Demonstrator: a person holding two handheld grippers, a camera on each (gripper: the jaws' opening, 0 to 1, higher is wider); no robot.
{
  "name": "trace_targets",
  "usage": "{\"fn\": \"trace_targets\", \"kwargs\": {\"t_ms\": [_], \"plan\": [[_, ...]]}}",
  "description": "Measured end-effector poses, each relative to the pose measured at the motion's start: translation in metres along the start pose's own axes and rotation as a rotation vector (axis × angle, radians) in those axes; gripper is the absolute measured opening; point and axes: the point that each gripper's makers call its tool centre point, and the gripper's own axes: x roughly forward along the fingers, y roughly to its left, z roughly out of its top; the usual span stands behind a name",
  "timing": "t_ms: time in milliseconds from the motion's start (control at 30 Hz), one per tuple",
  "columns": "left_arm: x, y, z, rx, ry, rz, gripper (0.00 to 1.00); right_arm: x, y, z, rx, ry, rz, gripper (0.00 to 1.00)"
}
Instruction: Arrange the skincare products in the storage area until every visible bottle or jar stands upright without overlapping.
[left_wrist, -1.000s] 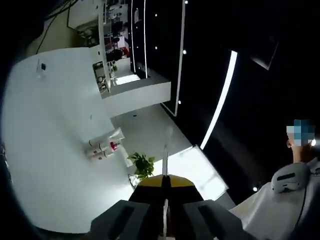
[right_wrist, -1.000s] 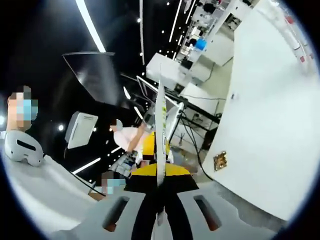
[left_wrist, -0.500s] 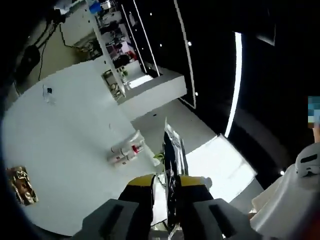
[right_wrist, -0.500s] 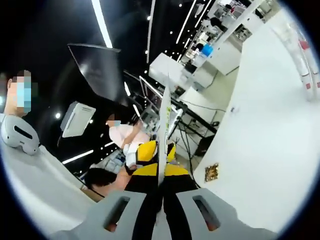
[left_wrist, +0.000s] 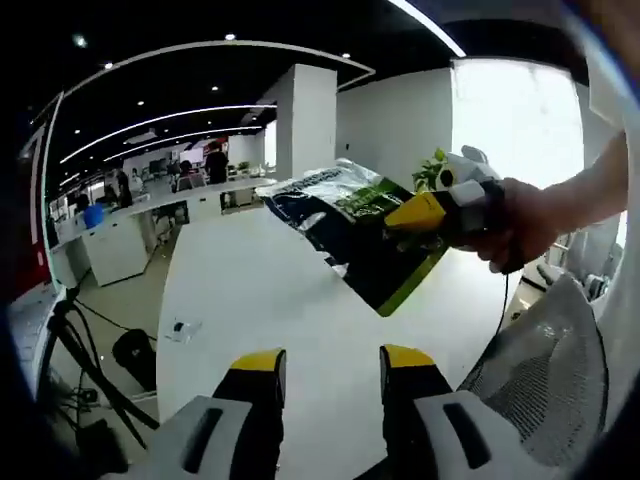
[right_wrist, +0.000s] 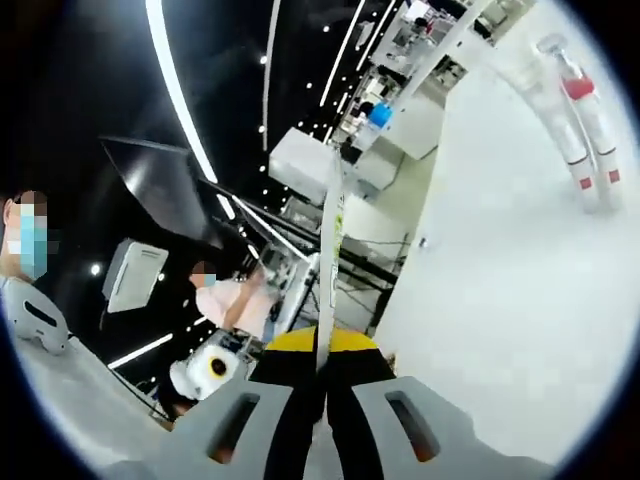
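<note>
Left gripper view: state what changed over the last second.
The left gripper let go of the dark-and-green foil sachet: its jaws were closed around the sachet's edge, and now stand open and empty, pulled back from it. The right gripper stays shut on the sachet, holding it above the white table.
</note>
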Motion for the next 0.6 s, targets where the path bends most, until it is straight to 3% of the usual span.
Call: {"fn": "trace_targets", "kwargs": {"t_ms": [33, 100, 167, 200, 233, 333, 600], "plan": [[0.003, -0.004, -0.016, 0.122, 0.076, 0.000, 0.31, 0.001, -0.010, 0.002, 0.030, 0.001, -0.034, 0.00], [0.007, -0.001, -0.023, 0.266, 0.122, 0.024, 0.25, 0.004, -0.030, 0.006, 0.056, -0.003, -0.087, 0.00], [0.009, 0.002, -0.025, 0.213, 0.120, 0.028, 0.22, 0.007, -0.042, 0.006, 0.072, 0.009, -0.113, 0.00], [0.010, 0.002, -0.031, 0.132, 0.144, 0.027, 0.23, 0.009, -0.048, 0.007, 0.074, 0.010, -0.122, 0.00], [0.011, 0.002, -0.036, 0.121, 0.170, 0.017, 0.23, 0.011, -0.059, 0.008, 0.079, 0.010, -0.147, 0.00], [0.013, 0.004, -0.050, 0.181, 0.249, 0.027, 0.22, 0.019, -0.073, 0.010, 0.105, 0.001, -0.180, 0.00], [0.014, 0.002, -0.062, 0.163, 0.310, 0.026, 0.22, 0.037, -0.114, 0.011, 0.182, -0.026, -0.284, 0.00]]}}
